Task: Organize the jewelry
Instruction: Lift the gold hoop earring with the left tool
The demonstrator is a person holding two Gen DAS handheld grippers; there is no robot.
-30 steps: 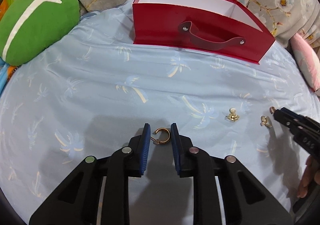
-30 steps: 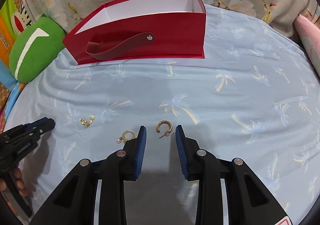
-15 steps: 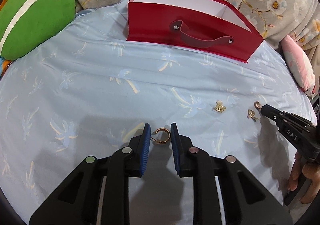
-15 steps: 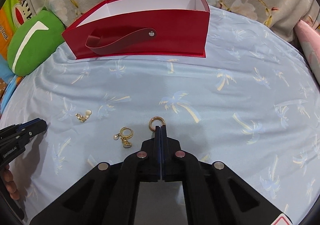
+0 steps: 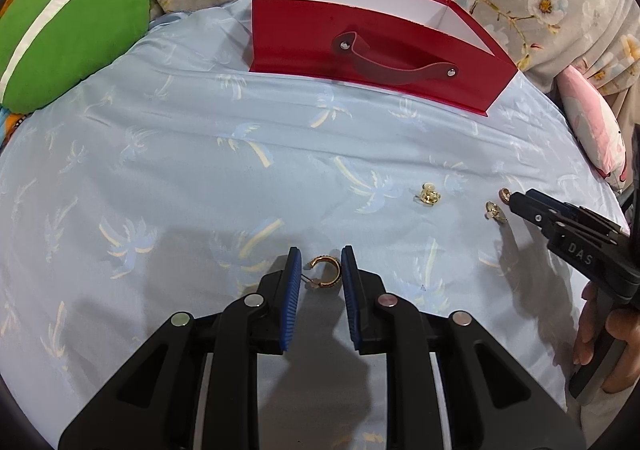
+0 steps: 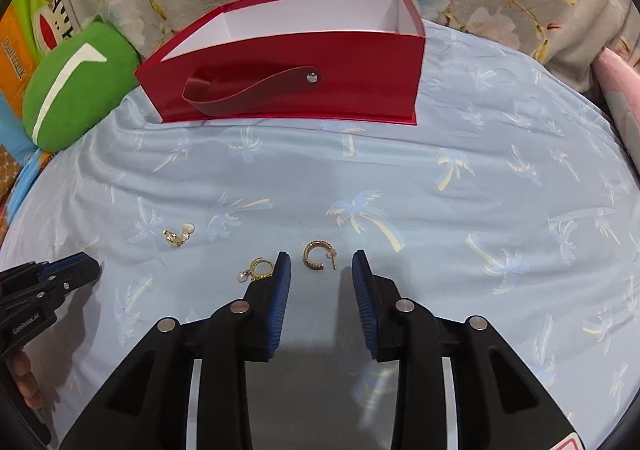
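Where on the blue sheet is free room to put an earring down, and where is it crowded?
Free: the wide band of blue sheet between the red box and the earrings, and the stretch right of the right gripper. Crowded: around the hoop earring, pearl hoop earring and pearl stud earring.

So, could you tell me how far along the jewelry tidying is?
Done: nothing visible in the red box, though its floor is hidden. In hand: nothing gripped; the left gripper is open around one gold hoop, the right gripper around another gold hoop. Left: both, plus the pearl hoop and pearl cluster on the sheet.
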